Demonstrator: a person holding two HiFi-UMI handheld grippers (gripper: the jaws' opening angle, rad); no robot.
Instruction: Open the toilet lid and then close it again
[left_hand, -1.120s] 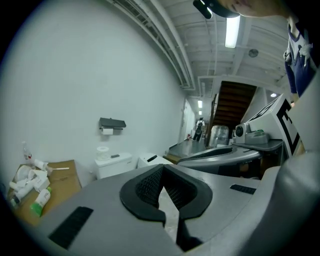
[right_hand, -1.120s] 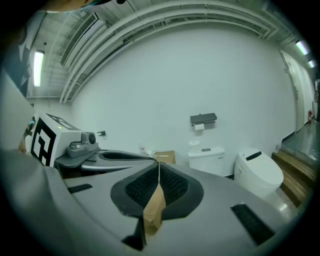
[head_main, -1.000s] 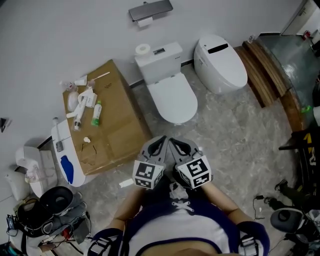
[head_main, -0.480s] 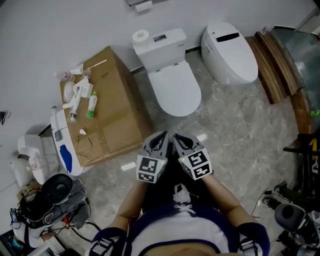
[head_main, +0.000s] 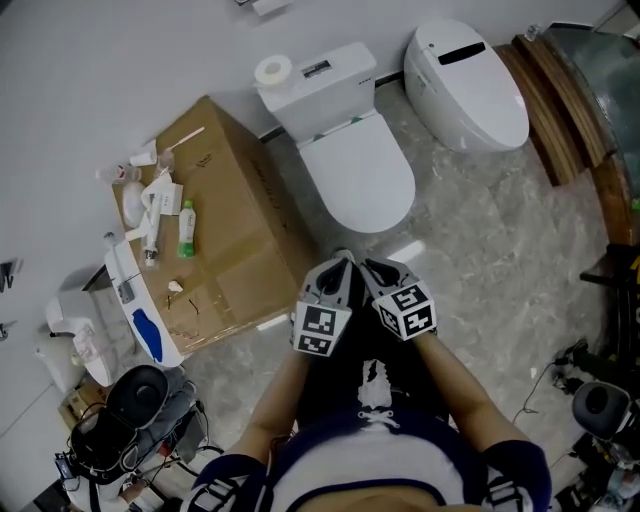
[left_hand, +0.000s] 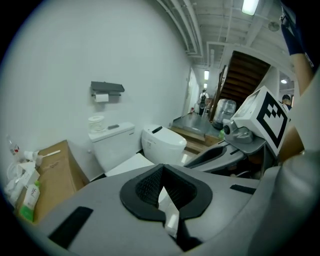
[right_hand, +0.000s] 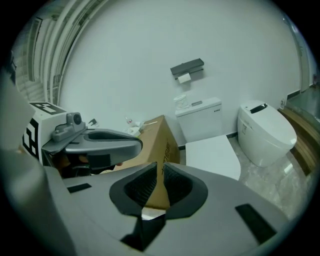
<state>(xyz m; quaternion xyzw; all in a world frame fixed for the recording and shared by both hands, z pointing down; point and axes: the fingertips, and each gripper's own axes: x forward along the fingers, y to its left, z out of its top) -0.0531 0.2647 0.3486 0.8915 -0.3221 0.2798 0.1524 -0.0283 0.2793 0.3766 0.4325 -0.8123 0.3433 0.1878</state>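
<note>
Left gripper and right gripper side by side, both jaws pressed together, empty, just short of toilet. Lid down. Box beside toilet.

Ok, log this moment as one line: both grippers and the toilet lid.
toilet lid: down, untouched | left gripper: shut, empty | right gripper: shut, empty | position: side by side, short of the lid

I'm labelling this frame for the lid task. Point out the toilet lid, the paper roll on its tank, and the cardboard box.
toilet lid (head_main: 355, 180), head view, middle of the closed lid.
paper roll (head_main: 272, 70), head view, its top end.
cardboard box (head_main: 235, 220), head view, bare top face.
</note>
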